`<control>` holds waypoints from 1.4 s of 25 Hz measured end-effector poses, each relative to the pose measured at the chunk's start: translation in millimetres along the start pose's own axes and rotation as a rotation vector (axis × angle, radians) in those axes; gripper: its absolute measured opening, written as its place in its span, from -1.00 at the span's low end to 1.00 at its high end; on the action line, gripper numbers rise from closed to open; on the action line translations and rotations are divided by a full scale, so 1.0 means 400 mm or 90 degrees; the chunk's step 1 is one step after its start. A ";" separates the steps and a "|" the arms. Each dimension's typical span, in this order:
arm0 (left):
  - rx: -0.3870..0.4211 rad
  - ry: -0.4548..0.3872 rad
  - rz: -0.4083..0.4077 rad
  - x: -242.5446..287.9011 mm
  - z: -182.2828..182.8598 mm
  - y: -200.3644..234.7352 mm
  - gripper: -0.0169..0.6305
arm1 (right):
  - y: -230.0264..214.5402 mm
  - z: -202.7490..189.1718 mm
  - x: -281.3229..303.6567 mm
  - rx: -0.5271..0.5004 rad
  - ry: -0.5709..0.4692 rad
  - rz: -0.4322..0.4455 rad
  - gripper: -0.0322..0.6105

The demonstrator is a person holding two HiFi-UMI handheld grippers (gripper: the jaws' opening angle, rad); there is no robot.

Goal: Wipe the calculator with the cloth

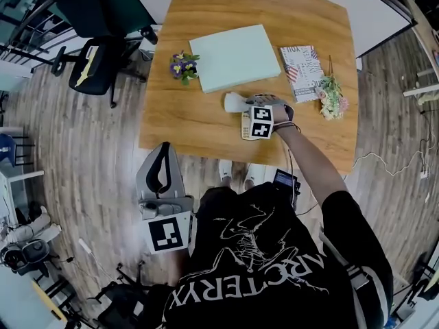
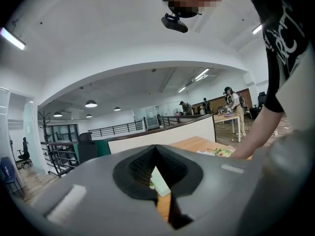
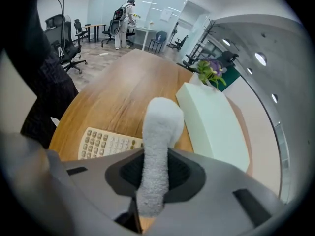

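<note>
Right gripper (image 3: 156,157) jaws pinch the cloth (image 3: 160,124). It looks soft, limp and light, with its free end bulging past the jaws. The calculator (image 3: 105,144) lies flat near the table (image 1: 185,125) front edge, rigid and light, so it probably slides. Left gripper (image 2: 156,150) is off the table, jaws together, empty.

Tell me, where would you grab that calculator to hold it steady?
Probably across its two long edges, at the end clear of the cloth, coming straight down from above. The calculator lies flat, keys up, on the table: a thin slab, so only its edges give opposite faces.
</note>
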State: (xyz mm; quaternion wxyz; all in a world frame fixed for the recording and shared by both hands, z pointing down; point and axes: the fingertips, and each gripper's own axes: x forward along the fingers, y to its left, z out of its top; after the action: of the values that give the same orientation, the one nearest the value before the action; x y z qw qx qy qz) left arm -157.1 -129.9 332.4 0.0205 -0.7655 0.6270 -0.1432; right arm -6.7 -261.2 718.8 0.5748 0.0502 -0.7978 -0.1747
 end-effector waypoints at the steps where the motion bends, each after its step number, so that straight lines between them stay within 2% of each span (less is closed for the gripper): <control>1: -0.001 -0.002 -0.003 0.003 0.001 -0.004 -0.92 | 0.009 0.004 -0.005 0.002 -0.005 0.006 -0.62; 7: -0.005 -0.008 -0.032 0.028 0.005 -0.035 -0.92 | 0.106 0.023 -0.033 -0.019 -0.018 0.040 -0.62; 17: -0.011 -0.027 -0.068 0.057 0.020 -0.058 -0.92 | 0.249 0.047 -0.091 -0.010 -0.033 0.089 -0.62; 23: -0.017 -0.029 -0.078 0.063 0.016 -0.059 -0.92 | 0.340 0.064 -0.114 -0.008 -0.036 0.124 -0.62; 31: -0.020 -0.038 -0.080 0.067 0.019 -0.047 -0.92 | 0.404 0.082 -0.114 0.000 -0.040 0.143 -0.62; 33: -0.020 -0.038 -0.080 0.062 0.019 -0.046 -0.92 | 0.389 0.086 -0.133 0.036 -0.056 0.134 -0.62; 35: -0.021 -0.038 -0.080 0.059 0.019 -0.042 -0.92 | 0.329 0.094 -0.195 0.131 -0.100 0.096 -0.62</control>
State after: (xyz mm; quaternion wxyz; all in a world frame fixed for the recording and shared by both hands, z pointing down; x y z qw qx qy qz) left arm -135.1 -150.1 333.1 0.0176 -0.8075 0.5790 -0.1112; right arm 0.1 -107.9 682.5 0.5136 0.0352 -0.8558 -0.0515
